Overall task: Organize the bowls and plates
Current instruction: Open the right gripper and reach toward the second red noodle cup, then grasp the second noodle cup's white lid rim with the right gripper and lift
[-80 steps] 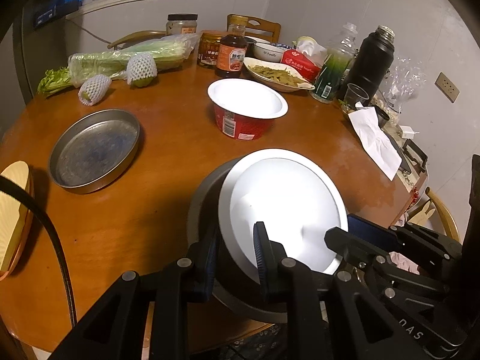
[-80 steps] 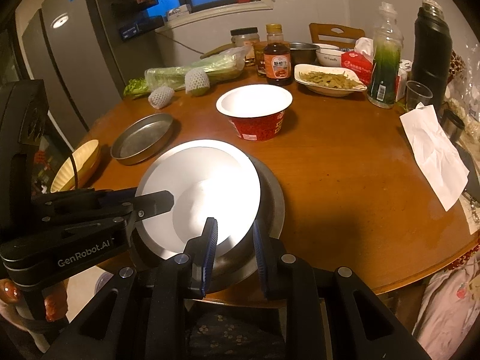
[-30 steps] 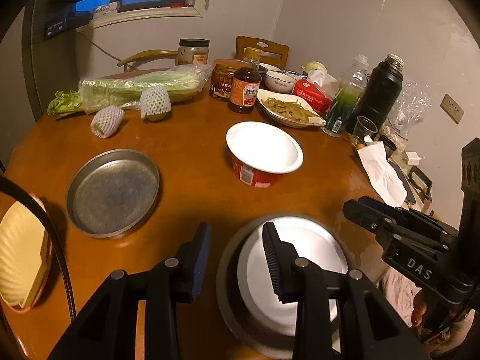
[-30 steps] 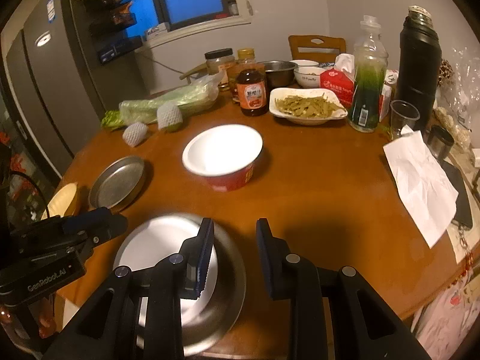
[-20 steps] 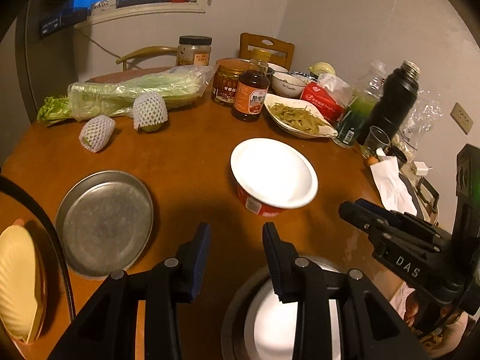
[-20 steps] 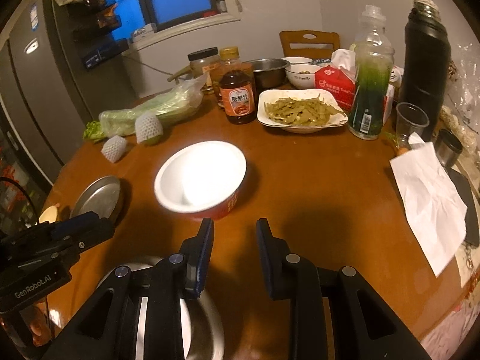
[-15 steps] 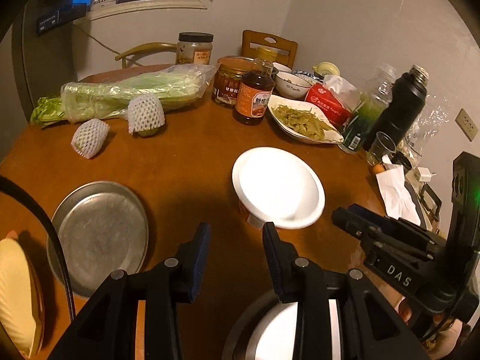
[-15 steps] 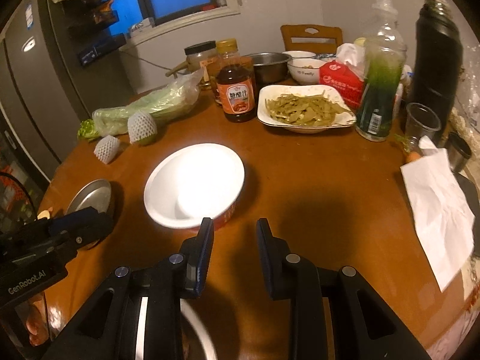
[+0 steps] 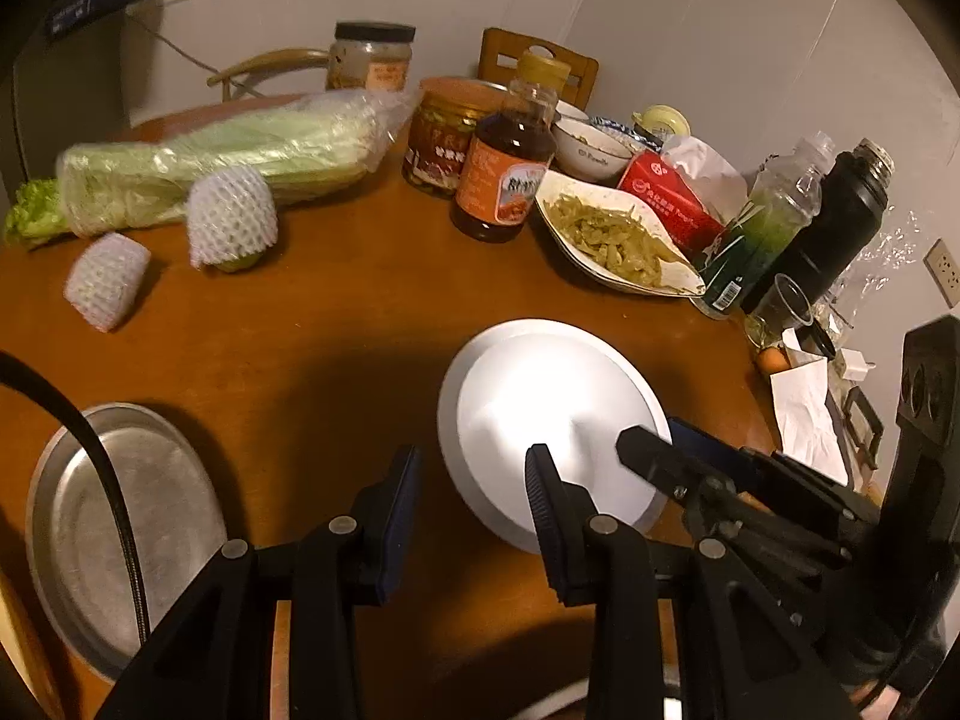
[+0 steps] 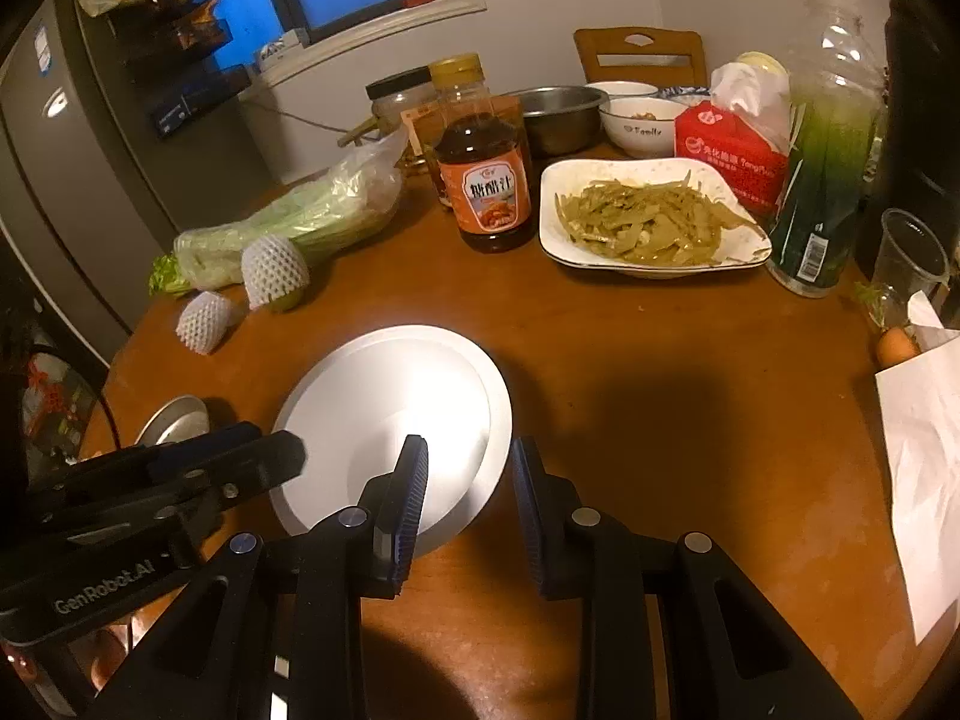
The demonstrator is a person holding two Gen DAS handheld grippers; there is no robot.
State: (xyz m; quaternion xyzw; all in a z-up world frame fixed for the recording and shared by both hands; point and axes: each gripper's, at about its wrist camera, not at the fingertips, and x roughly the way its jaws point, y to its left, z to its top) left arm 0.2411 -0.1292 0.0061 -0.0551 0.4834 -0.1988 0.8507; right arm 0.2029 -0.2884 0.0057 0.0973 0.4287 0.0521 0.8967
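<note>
Left wrist view: the left hand-held gripper (image 9: 471, 483) hangs with its jaws parted and nothing between them, just beside the near rim of the white bowl (image 9: 549, 414), which stands upright on the brown surface (image 9: 336, 324) with a metal pan (image 9: 120, 516) off to its left. In the right wrist view the right hand-held gripper (image 10: 468, 480) is likewise released and empty, its left finger in front of the bowl's near edge. The bowl looks like a thin disposable one: probably light and a little flexible, liable to slide or tip if nudged. Its thin flared rim seems the best place to pinch, gently, as a hard squeeze could buckle it.
</note>
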